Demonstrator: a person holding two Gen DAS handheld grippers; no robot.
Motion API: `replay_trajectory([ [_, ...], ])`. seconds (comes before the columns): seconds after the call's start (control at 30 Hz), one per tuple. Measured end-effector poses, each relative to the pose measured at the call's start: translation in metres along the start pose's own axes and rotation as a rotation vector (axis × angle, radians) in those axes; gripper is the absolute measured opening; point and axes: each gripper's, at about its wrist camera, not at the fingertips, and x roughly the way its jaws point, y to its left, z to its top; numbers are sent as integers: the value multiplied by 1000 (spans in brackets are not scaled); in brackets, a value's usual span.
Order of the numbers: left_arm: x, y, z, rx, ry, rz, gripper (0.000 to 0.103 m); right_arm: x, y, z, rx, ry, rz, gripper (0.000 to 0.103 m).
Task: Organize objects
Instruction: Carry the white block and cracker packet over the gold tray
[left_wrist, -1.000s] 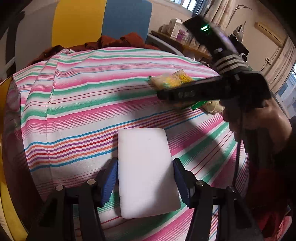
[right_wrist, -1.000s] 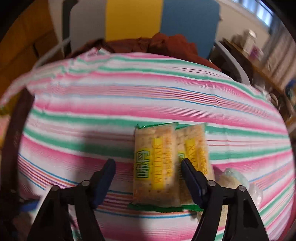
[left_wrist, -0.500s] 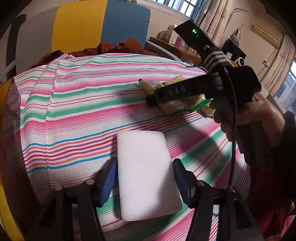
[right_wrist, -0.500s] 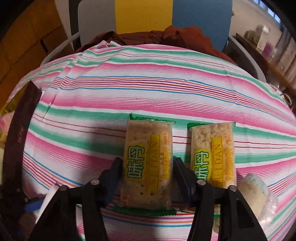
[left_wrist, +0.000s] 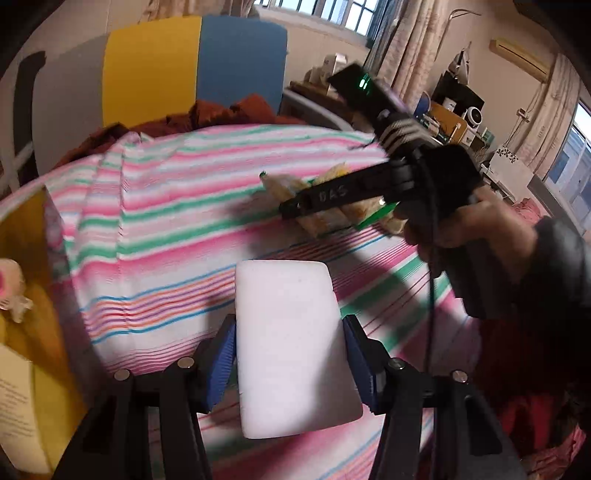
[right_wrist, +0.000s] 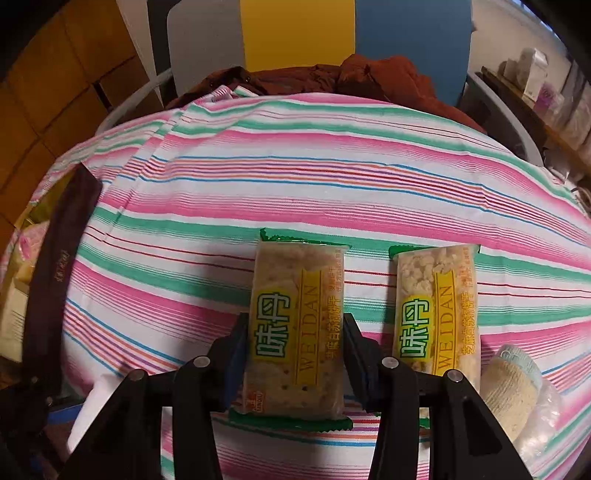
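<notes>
**Both grippers closing on their items over the striped cloth**

Much is cut off or masked. In the left wrist view the near end of the white block (left_wrist: 291, 343) runs down between the fingers, and the right gripper's dark body covers most of the biscuit packets behind it, leaving only yellow and green scraps. That view is also blurred, so the shelf clutter by the curtains is hard to make out. In the right wrist view a rolled beige cloth item (right_wrist: 511, 391) and some clear plastic at the lower right are partly hidden by the gripper's frame, and a dark strap (right_wrist: 61, 280) at the left edge covers whatever lies beneath it.

The left gripper (left_wrist: 290, 358) is closing, its blue pads against both long sides of the white block. The right gripper (right_wrist: 293, 350) is closing too, its pads touching the edges of the left biscuit packet (right_wrist: 297, 325), which lies lengthwise between them. A second biscuit packet (right_wrist: 437, 306) lies just beside it to the right, parallel and apart. A hand (left_wrist: 461, 236) in a dark sleeve holds the right gripper.

The surface is covered by a striped cloth (right_wrist: 295, 177) in pink, green, white and blue, with folds at its left. Behind it lie a rust-red garment (right_wrist: 369, 77) and yellow and blue panels; beyond them are curtained windows.
</notes>
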Motion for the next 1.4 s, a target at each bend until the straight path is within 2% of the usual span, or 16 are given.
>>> replay_trajectory([
  [0.2, -51, 8, 0, -21, -70, 26, 57, -20, 8, -2, -19, -56, 57, 48],
  [0.27, -70, 15, -1, -29, -106, 54, 57, -29, 10, -5, -12, -66, 71, 48],
  [0.5, -114, 60, -14, -151, -176, 127, 57, -47, 39, -3, -24, -78, 127, 48],
  [0.67, -138, 95, -31, -243, -207, 185, 57, -67, 81, -3, -60, -105, 175, 48],
  [1.0, -187, 170, -65, -440, -303, 302, 57, -98, 194, 2, -185, -149, 294, 48],
  [1.2, -198, 210, -74, -534, -317, 342, 58, -91, 229, -13, -157, -112, 349, 48],
  [1.4, -197, 225, -60, -541, -328, 354, 58, -81, 251, -21, -126, -91, 366, 48],
])
